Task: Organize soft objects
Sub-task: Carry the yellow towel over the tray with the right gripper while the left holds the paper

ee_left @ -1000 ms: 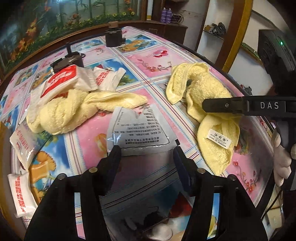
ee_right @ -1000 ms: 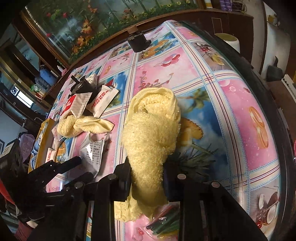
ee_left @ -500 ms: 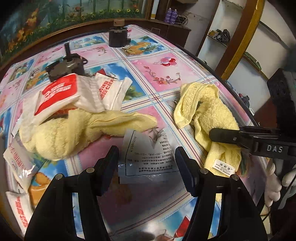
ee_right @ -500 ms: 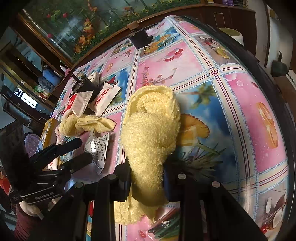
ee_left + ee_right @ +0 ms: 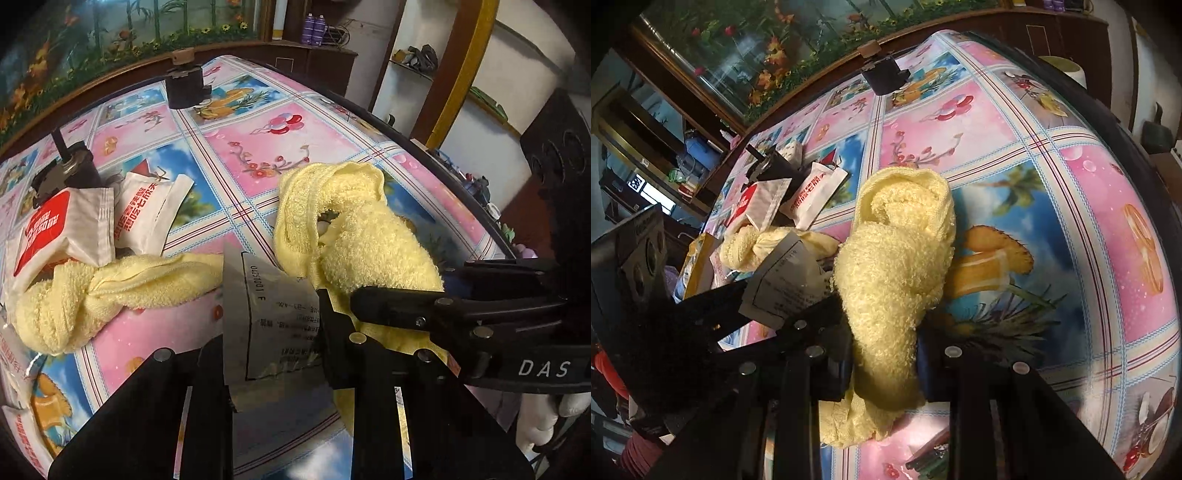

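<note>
My right gripper [image 5: 884,363] is shut on a yellow towel [image 5: 901,266] that lies bunched on the patterned tablecloth [image 5: 1108,206]; the towel also shows in the left wrist view [image 5: 354,236] with the right gripper [image 5: 399,301] clamped on it. My left gripper [image 5: 273,350] is shut on a silver printed packet [image 5: 273,317], lifted off the table next to that towel. The packet also shows in the right wrist view [image 5: 783,284]. A second, knotted yellow towel [image 5: 96,295] lies to the left.
White and red snack packets [image 5: 66,225] lie piled behind the knotted towel, more at the left edge [image 5: 22,435]. A dark jar [image 5: 184,85] stands far back, another dark object [image 5: 70,170] at the left. The table edge [image 5: 461,192] curves on the right.
My left gripper has moved forward and right, closed on the silver packet and lifted it beside the towel. My right gripper has kept its hold on the towel.
</note>
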Motion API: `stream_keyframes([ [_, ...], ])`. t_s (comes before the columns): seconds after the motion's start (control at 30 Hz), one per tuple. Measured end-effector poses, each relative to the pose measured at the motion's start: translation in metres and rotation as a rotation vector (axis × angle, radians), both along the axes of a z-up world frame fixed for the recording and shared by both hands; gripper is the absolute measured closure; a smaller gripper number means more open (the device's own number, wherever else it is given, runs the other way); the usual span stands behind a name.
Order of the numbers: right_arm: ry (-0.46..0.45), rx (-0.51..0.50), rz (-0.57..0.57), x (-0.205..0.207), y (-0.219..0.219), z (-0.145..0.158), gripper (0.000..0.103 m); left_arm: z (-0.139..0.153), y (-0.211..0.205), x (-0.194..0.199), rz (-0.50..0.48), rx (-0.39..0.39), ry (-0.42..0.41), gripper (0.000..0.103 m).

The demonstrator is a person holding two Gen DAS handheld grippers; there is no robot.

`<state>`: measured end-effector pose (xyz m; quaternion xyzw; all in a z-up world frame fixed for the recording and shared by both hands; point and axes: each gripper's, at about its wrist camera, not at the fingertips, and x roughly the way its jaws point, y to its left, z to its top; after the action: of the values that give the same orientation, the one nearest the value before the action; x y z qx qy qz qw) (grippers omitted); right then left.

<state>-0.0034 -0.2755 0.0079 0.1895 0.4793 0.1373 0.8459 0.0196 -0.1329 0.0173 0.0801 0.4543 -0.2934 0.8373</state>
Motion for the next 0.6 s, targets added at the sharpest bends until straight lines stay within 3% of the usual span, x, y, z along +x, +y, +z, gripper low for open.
stream_keyframes([
  [0.17, -0.047, -0.015, -0.020, -0.012, 0.001, 0.015, 0.077, 0.024, 0.034, -0.015, 0.074, -0.093, -0.016, 0.082],
  [0.33, -0.116, 0.007, 0.008, -0.026, 0.014, 0.045, 0.077, 0.065, 0.089, -0.055, 0.136, -0.197, -0.071, 0.082],
  [0.47, -0.188, 0.051, 0.092, -0.034, 0.047, 0.079, 0.077, 0.096, 0.153, -0.089, 0.235, -0.225, -0.119, 0.082],
  [0.6, -0.229, 0.111, 0.221, -0.037, 0.097, 0.112, 0.077, 0.114, 0.231, -0.116, 0.390, -0.189, -0.164, 0.082],
])
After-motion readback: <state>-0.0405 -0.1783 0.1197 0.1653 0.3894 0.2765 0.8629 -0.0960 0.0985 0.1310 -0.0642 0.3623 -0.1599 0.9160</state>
